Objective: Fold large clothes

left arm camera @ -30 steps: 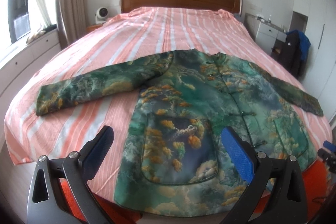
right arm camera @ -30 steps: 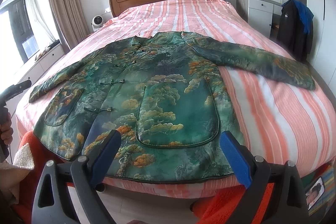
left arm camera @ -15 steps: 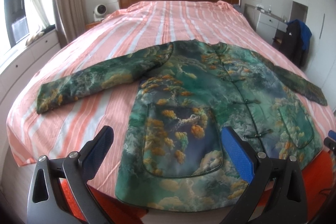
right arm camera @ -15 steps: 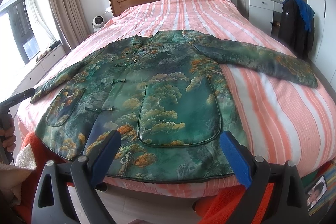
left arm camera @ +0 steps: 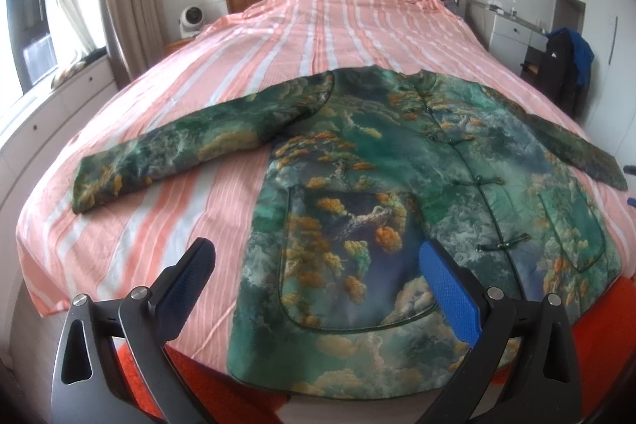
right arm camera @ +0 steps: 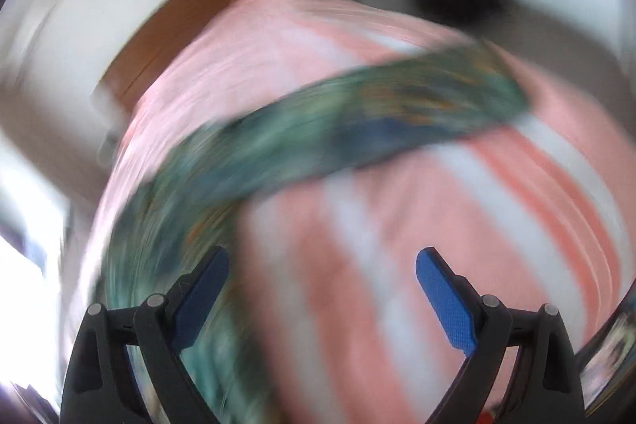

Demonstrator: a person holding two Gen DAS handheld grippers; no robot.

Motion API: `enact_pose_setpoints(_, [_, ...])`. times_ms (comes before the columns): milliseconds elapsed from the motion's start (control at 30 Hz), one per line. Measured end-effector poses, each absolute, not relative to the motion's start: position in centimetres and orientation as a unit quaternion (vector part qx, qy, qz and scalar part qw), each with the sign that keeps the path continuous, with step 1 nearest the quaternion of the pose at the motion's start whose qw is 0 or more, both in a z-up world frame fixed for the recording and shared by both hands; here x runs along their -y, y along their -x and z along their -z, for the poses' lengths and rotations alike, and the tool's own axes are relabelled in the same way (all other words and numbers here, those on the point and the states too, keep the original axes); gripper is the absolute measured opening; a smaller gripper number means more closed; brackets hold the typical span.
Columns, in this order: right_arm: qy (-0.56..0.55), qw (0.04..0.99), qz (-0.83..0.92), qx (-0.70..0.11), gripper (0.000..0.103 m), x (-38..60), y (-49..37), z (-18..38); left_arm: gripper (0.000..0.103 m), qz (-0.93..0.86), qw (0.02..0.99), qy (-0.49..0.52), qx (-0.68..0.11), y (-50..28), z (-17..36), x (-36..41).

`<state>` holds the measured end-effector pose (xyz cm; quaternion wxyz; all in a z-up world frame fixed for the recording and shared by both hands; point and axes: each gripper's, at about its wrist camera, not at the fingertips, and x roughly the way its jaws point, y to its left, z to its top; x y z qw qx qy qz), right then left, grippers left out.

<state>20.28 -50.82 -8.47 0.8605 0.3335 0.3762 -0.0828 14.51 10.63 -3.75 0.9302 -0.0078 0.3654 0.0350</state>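
Your green landscape-print jacket lies flat, front up, sleeves spread on the striped bedspread; your left gripper and right gripper gape, empty.

The jacket lies flat and face up across the bed, near the foot edge, its hem reaching that edge. It's a green padded piece printed with orange and cream clouds, fastened down the front with knot buttons, a large patch pocket on each side. Both sleeves spread outward toward the bed's side edges, collar pointing to the headboard.
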Motion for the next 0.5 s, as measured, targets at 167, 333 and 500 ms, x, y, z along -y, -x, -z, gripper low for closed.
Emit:
enact_pose_setpoints(167, [-0.491, 0.809, 0.140, -0.291, 0.087, 60.3, -23.2, 13.0, 0.102, -0.047, 0.928, 0.004, -0.370, -14.3, 3.7, -11.0])
enact_pose_setpoints(333, [-0.541, 0.779, 0.196, -0.250, 0.021, 61.4, -24.4, 15.2, 0.102, -0.059, 0.924, -0.003, -0.378, -14.7, 4.1, -11.2])
enact_pose_setpoints(500, [-0.382, 0.875, 0.171, -0.243, 0.012, 55.4, -27.4, 5.9, 0.102, -0.054, 0.925, -0.002, -0.377, -14.9, 4.7, -11.1])
